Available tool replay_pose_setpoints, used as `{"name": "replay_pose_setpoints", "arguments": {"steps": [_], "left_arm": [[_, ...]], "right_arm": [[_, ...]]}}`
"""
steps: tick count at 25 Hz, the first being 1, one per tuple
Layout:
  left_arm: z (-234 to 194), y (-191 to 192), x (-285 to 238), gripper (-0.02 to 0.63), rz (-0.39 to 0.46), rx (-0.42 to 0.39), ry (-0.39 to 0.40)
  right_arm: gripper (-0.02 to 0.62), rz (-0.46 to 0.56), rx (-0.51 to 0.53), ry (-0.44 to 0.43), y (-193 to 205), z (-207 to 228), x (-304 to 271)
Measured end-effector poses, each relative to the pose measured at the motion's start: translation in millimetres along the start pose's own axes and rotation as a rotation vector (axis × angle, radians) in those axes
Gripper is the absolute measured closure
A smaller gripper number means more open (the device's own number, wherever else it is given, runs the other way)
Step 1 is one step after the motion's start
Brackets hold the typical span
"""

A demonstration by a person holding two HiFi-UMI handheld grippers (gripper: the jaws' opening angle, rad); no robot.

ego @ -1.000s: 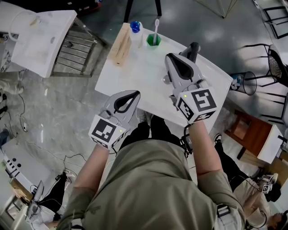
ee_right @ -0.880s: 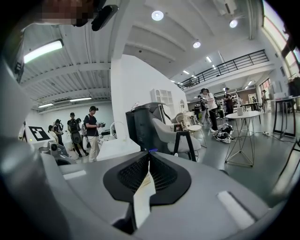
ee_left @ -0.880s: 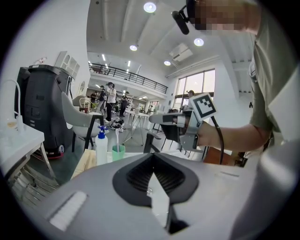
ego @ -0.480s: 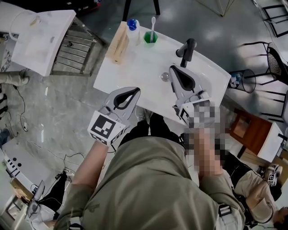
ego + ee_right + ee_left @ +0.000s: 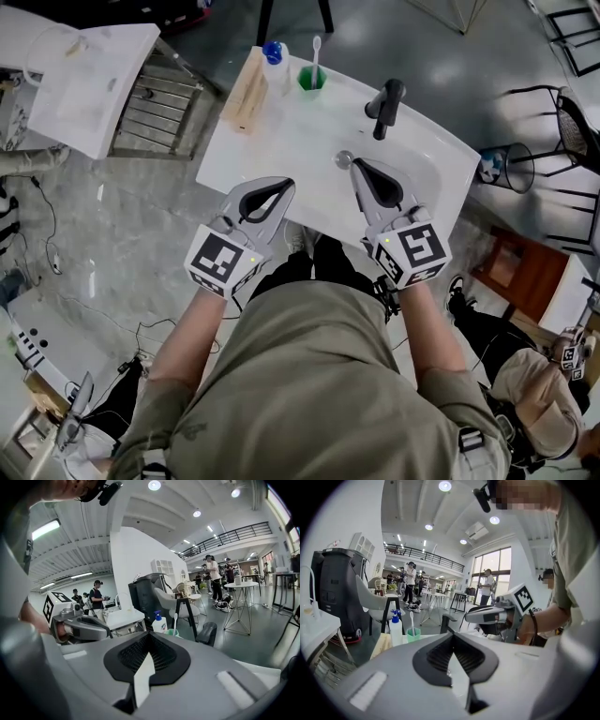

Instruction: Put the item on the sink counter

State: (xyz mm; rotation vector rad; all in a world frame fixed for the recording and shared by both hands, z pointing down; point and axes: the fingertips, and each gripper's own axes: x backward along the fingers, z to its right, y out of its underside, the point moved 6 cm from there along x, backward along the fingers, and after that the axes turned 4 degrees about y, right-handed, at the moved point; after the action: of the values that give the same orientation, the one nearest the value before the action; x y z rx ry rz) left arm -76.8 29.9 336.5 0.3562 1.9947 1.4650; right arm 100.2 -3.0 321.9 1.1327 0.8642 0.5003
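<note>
In the head view a white sink counter [image 5: 281, 141] carries a black faucet [image 5: 385, 106], a green cup with a toothbrush [image 5: 310, 80], a blue-capped bottle [image 5: 274, 54] and a pale wooden block [image 5: 247, 92]. My left gripper [image 5: 279, 185] hovers at the counter's front edge, shut and empty. My right gripper [image 5: 359, 166] is shut and empty over the basin, just beside the drain [image 5: 344, 159]. The left gripper view has its gripper [image 5: 452, 634] pointing at the bottle [image 5: 396, 627] and cup [image 5: 413, 633]. The right gripper view has its gripper [image 5: 148, 634] facing the faucet [image 5: 207, 632].
A white table [image 5: 84, 75] with a metal rack [image 5: 150, 103] stands at the left. At the right are a black chair [image 5: 572, 122], a wire bin [image 5: 511, 169] and a brown cabinet [image 5: 525, 281]. Cables lie on the grey floor. People stand far off.
My right gripper has drawn back from beside the faucet toward my body and now sits near the drain. The left gripper has barely moved.
</note>
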Motion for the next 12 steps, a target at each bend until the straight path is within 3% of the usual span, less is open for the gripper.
{"name": "replay_pose_setpoints", "arguments": {"steps": [12], "left_arm": [[4.7, 0.8, -7.0, 0.600, -0.009, -0.005, 0.018]], "right_arm": [[0.583, -0.093, -0.009, -0.007, 28.3, -4.2, 16.5]]}}
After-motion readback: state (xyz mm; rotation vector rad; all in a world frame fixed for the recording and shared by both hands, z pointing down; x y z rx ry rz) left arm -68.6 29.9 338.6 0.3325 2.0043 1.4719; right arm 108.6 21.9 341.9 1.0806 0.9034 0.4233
